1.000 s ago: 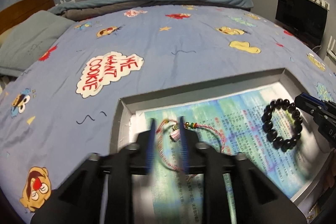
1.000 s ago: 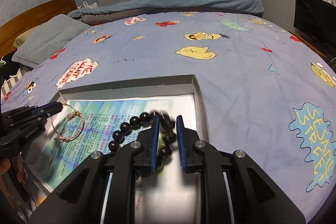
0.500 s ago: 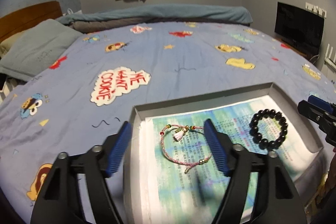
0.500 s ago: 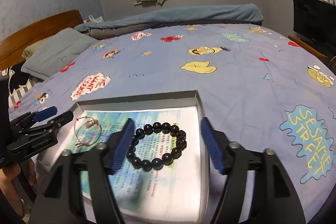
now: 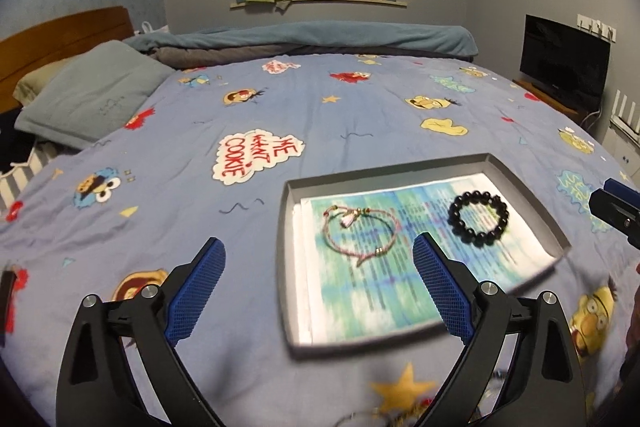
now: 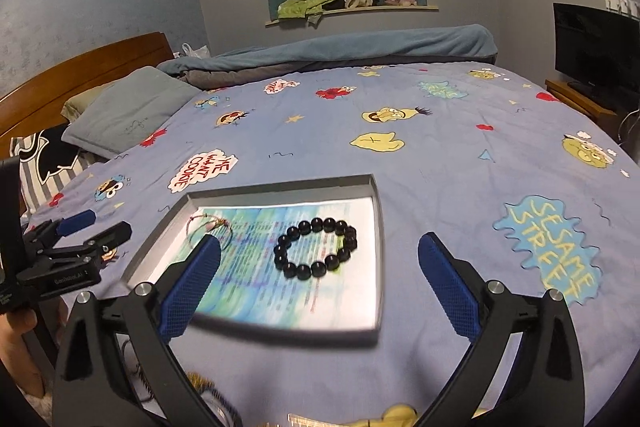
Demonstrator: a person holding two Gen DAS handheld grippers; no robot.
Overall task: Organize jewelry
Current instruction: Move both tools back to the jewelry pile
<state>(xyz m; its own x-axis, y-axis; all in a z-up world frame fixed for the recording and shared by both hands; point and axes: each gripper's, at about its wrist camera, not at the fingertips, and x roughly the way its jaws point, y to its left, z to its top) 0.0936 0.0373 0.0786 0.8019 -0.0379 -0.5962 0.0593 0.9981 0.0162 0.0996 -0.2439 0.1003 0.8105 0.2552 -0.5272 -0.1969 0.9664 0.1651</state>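
While both your grippers, left [image 5: 316,265] & right [image 6: 320,259], are opening wide w/ nothing held, the tray [image 5: 520,183] sits on the bed [image 5: 360,115]. In it: thin pink string bracelet [image 5: 360,231] lies flat at left, long way across the tray; round black bead bracelet [image 6: 316,247] flat at right.

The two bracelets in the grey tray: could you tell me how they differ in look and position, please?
The black bead bracelet is a chunky ring of round, glossy dark beads; the pink cord bracelet is a thin string with a small tassel. The black bead bracelet holds a neat circle, while the pink cord bracelet sags into a loose loop. Both lie flat on the printed paper in the grey tray, apart, held by no gripper.
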